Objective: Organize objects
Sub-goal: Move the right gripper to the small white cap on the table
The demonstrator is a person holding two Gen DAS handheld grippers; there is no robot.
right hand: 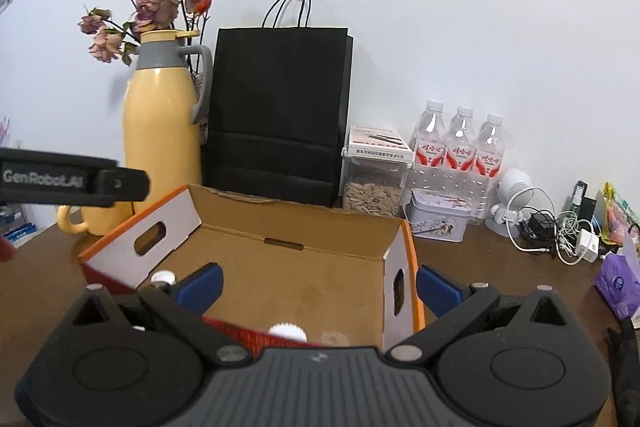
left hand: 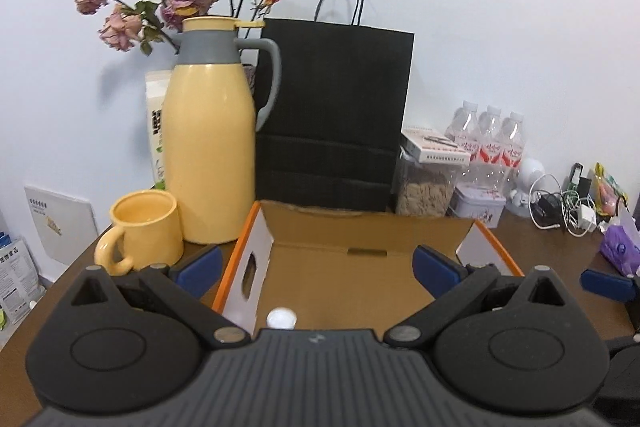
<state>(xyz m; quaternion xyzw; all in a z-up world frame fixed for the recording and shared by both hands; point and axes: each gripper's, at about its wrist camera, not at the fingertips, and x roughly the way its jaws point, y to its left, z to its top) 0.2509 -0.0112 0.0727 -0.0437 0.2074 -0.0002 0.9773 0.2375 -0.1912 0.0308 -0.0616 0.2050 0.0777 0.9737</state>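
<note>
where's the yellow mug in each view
Left wrist: the yellow mug sits lower left, in front of the yellow thermos.
Right wrist: only its handle shows at left, behind the other gripper.
Shared landmark: the black paper bag.

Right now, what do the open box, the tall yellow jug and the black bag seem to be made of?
Box: corrugated cardboard, matte brown inside, white printed outer face with orange edges; folded flaps and cut handle holes show it.
Yellow jug: glossy shell, probably plastic or painted metal, with soft highlights; grey matte collar and handle, likely plastic.
Black bag: matte paper, with sharp horizontal creases and thin cord handles.
</note>
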